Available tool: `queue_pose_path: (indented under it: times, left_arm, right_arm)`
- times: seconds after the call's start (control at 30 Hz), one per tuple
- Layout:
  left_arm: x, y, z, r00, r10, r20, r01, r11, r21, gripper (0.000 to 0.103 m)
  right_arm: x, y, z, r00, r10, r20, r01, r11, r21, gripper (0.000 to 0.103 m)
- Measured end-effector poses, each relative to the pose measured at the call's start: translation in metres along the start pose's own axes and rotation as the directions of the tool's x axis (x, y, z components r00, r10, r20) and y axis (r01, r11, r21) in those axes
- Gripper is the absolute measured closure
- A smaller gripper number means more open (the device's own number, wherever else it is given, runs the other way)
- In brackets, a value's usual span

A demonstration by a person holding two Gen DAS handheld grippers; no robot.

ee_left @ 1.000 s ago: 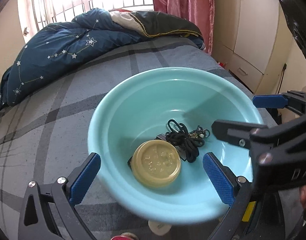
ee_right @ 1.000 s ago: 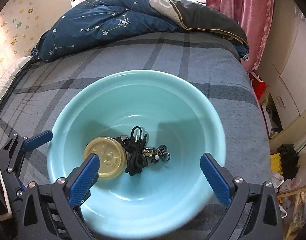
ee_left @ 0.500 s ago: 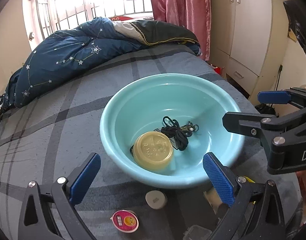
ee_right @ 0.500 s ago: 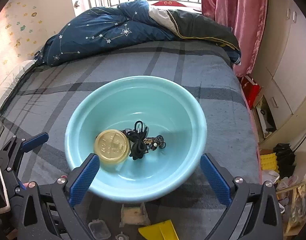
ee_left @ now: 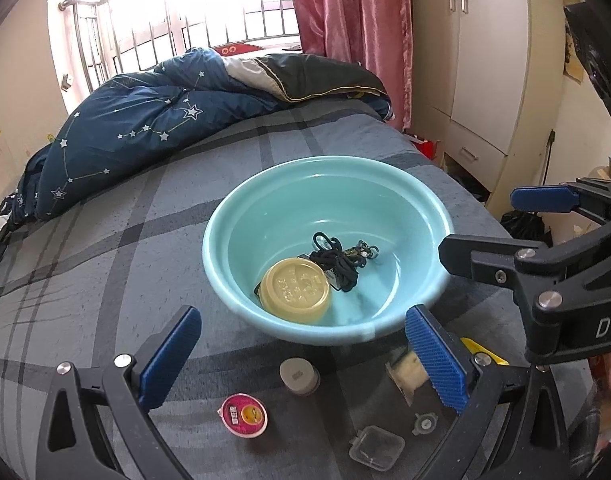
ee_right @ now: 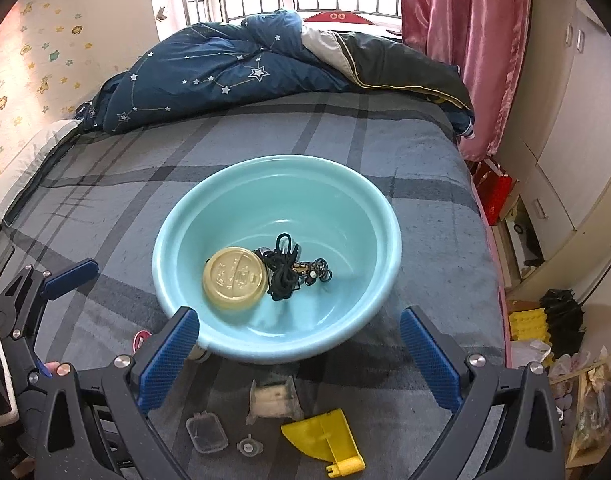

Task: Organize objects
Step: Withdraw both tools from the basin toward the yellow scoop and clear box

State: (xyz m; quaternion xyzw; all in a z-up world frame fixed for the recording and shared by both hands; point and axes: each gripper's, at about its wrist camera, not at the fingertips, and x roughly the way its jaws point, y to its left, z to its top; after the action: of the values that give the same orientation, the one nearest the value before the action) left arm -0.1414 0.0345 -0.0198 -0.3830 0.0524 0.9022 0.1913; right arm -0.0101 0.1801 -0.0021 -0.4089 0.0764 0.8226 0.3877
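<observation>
A turquoise basin (ee_left: pixel 233 220) (ee_right: pixel 385 240) sits on the grey plaid bed and holds a tan round lid (ee_left: pixel 295 290) (ee_right: pixel 235 278) and a black cord with keys (ee_left: pixel 339 258) (ee_right: pixel 289 268). In front of it lie a pink round tin (ee_left: pixel 243 416), a grey cap (ee_left: pixel 299 376), a small clear box (ee_left: pixel 375 448) (ee_right: pixel 207 432), a wrapped packet (ee_left: pixel 405 368) (ee_right: pixel 273 396), a small knob (ee_right: pixel 249 448) and a yellow plastic piece (ee_right: pixel 325 440). My left gripper (ee_left: pixel 301 360) and right gripper (ee_right: pixel 301 360) both stand open and empty, hovering short of the basin.
A navy star-print duvet (ee_left: pixel 145 120) (ee_right: pixel 233 76) is heaped at the far end of the bed. A pink curtain (ee_left: pixel 345 32) and cream cupboards (ee_left: pixel 485 60) stand to the right. The bed's right edge (ee_right: pixel 489 240) drops to a cluttered floor.
Both grippers have pulled back and up from the basin, which now looks smaller; the small items on the bed in front of it have come into view.
</observation>
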Motion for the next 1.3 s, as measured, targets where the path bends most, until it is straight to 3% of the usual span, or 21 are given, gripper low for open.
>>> queue_pose_path:
  times: [0.8,1.3]
  left_arm:
    - [-0.037,-0.022,-0.054,1.000,-0.018,-0.011,0.018,1.000,-0.006,0.000]
    - [-0.030,-0.036,-0.100,0.996,-0.033,-0.079,0.034,0.999,0.010,0.000]
  right_arm:
    - [-0.034,-0.005,-0.059,1.000,-0.023,0.000,0.023,1.000,0.008,0.001]
    - [-0.027,-0.015,-0.101,0.999,-0.023,-0.038,0.024,0.999,0.038,0.001]
